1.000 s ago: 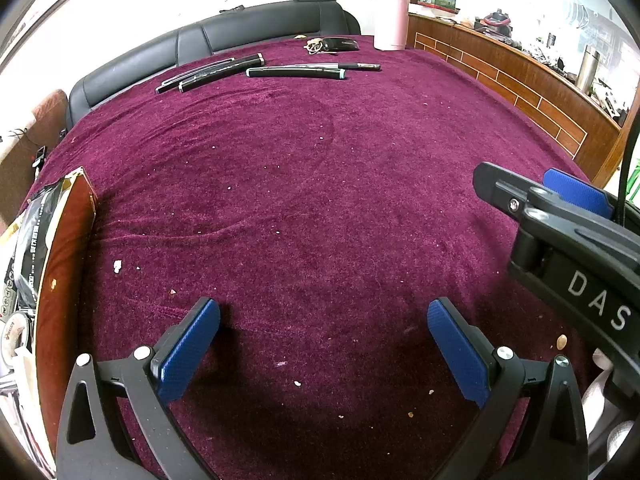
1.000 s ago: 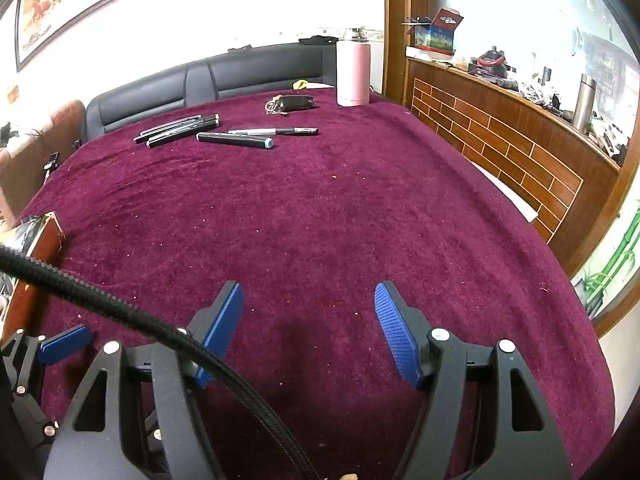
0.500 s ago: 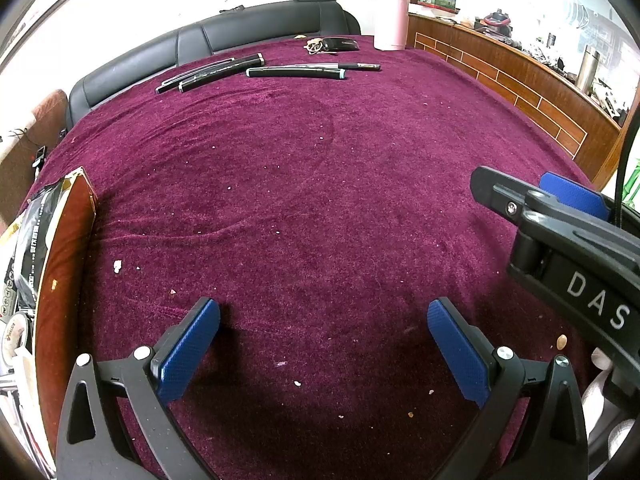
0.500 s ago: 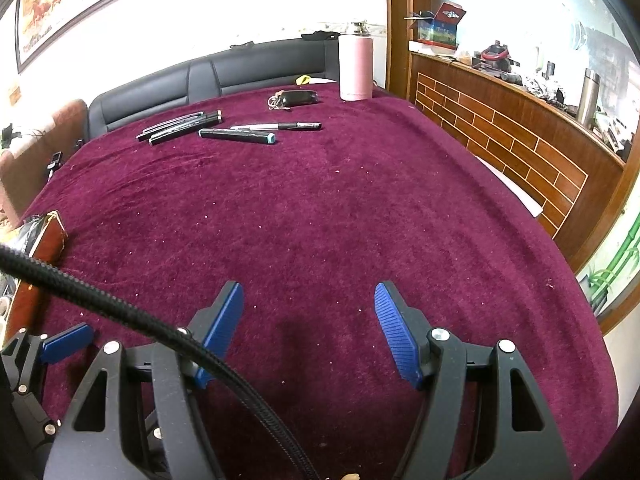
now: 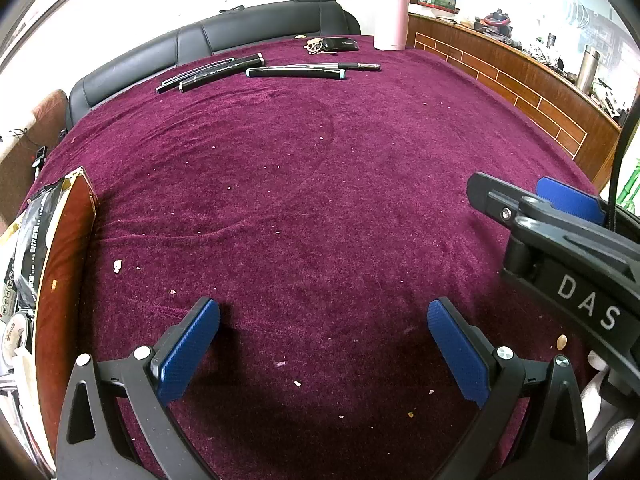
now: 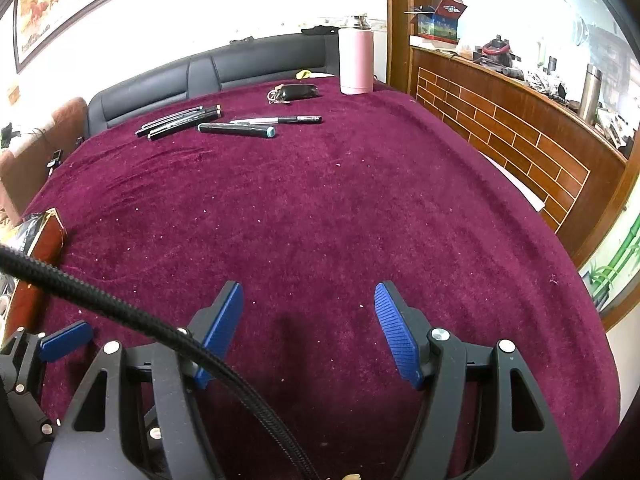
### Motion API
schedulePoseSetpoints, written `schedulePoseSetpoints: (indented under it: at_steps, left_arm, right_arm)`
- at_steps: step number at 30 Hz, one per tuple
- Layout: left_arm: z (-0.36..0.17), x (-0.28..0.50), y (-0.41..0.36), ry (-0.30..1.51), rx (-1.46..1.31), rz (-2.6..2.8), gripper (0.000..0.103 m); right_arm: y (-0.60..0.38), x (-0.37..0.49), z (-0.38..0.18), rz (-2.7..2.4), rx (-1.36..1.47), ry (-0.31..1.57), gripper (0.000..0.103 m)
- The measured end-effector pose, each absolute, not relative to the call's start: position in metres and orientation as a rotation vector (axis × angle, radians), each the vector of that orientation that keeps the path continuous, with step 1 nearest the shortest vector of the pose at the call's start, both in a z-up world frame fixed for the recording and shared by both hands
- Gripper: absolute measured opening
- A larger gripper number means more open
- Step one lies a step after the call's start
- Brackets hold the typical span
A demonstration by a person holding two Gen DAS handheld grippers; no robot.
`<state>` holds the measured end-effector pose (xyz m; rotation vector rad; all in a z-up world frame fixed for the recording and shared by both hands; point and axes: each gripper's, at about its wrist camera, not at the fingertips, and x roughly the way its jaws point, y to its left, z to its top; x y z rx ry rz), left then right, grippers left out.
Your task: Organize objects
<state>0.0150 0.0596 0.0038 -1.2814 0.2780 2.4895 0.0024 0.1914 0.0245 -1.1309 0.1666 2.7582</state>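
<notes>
Grippers both low over the maroon cloth (image 5: pixel 320 200) at the near edge, side by side. Left gripper (image 5: pixel 324 340): jaws spread wide, nothing between the pads. Right gripper (image 6: pixel 308 328): same, jaws apart and empty; it also shows at 3 o'clock in the left wrist view

Task items all sit at the far end, 12 o'clock from both cameras, well apart from the grippers:
- bundle of dark pens (image 6: pixel 178 120) lying together, angled, at roughly 11 o'clock
- teal-capped marker (image 6: pixel 236 130) just beside it, lying crosswise
- silver-black pen (image 6: pixel 280 120) right behind the marker, nearly parallel, looks touching or almost
- key pouch (image 6: pixel 298 91) further back, then pink bottle (image 6: pixel 356 62) upright at 1 o'clock

Snack bag (image 5: pixel 24 248) and wooden edge (image 5: pixel 60 280) at 9 o'clock, off the cloth

Step in hand: can't settle it. Loose grouping at the far end fits either items gathered there or items waiting to be sorted. No container visible, so the target layout is unclear

If any pick follows: long reach forward, low approach, jaws aligned across the pen's axis; thin round barrels on plush cloth may roll or sink into the pile
</notes>
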Motion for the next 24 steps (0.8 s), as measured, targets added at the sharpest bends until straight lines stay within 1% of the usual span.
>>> schedulePoseSetpoints:
  at_steps: [12,18,20,22,24]
  left_arm:
    - [0.002,0.013,0.060,0.281,-1.281,2.492,0.101]
    - [0.002,0.004,0.061,0.276,-1.342,2.460,0.101]
    - [0.005,0.011,0.055,0.241,-1.345,2.485,0.101]
    - [0.015,0.022,0.048,0.243,-1.283,2.543,0.101]
    - [0.039,0.040,0.037,0.270,-1.138,2.659,0.101]
  right_arm:
    - [0.187,0.002,0.024,2.761,-1.121,0.130,0.067]
    - [0.183,0.009,0.036,2.781,-1.033,0.092,0.067]
    - [0.180,0.015,0.044,2.787,-0.992,0.057,0.068]
    - [0.177,0.021,0.053,2.789,-0.957,0.014,0.068]
    - [0.175,0.025,0.062,2.795,-0.938,-0.008,0.068]
